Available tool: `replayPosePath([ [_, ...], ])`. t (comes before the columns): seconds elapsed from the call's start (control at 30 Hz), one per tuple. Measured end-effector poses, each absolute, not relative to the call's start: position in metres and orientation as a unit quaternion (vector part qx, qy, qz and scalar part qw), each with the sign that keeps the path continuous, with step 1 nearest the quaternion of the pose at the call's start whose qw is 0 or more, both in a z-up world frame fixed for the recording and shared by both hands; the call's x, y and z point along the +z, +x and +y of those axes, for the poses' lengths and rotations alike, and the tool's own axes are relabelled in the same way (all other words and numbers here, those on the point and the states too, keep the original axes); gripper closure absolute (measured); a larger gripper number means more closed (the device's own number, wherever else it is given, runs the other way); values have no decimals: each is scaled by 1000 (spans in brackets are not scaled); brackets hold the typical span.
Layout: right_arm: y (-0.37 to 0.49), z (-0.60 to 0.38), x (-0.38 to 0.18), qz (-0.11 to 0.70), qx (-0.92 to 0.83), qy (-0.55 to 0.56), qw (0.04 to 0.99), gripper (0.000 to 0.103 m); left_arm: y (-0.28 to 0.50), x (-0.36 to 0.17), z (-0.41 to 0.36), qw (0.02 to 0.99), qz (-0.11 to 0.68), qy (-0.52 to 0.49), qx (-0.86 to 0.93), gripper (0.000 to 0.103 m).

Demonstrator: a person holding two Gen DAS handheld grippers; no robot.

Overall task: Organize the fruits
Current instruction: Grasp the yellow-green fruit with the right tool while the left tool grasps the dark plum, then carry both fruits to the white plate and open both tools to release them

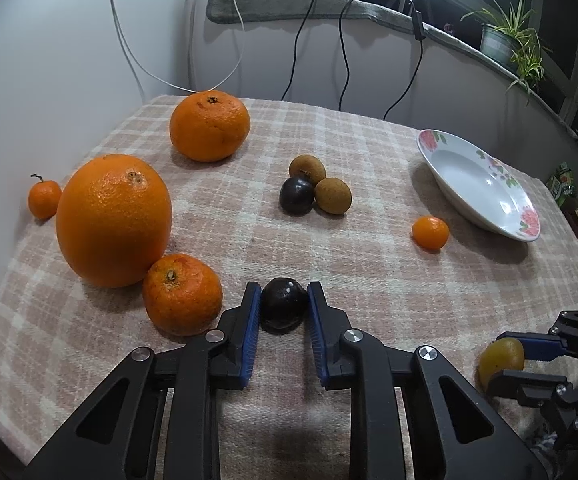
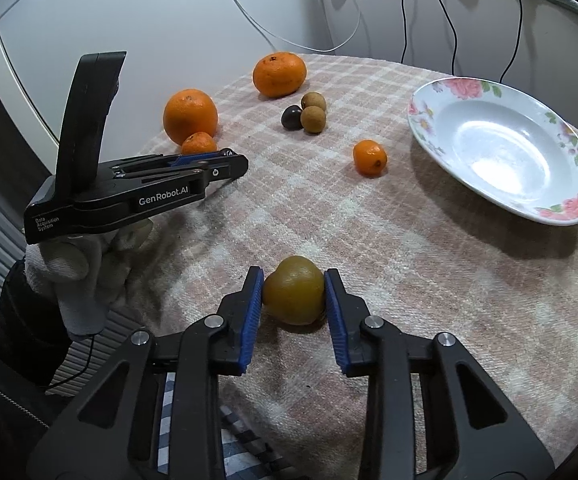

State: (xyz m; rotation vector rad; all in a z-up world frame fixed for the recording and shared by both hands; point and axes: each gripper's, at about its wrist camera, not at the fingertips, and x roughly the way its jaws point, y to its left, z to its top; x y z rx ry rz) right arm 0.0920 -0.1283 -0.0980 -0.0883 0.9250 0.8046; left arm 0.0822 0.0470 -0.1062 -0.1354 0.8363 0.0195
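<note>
My left gripper (image 1: 283,306) is shut on a dark purple fruit (image 1: 283,305) that rests on the checked cloth. My right gripper (image 2: 293,294) is shut on a yellow-green fruit (image 2: 295,290), also on the cloth; it shows in the left wrist view (image 1: 501,360) at the lower right. A white flowered plate (image 2: 501,148) stands empty at the right, also in the left wrist view (image 1: 477,184). A small tangerine (image 2: 369,157) lies left of the plate.
A big orange (image 1: 113,220), a mandarin (image 1: 182,294), a far mandarin (image 1: 209,125) and a tiny tangerine (image 1: 44,199) lie at the left. Two brown fruits (image 1: 332,195) and a dark fruit (image 1: 297,195) cluster mid-table. Cables hang behind the table.
</note>
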Motion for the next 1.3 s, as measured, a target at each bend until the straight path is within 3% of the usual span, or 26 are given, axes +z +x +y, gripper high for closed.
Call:
replayPosePath([
  [0.53,115,-166,-72,402,337,-8,851,71,89,-78,29,922,379,-73,-30,82],
  [1.3,180,-215,-55,368,252,-22,895,71,151,-60,-63,918,366,-47,-147,82],
])
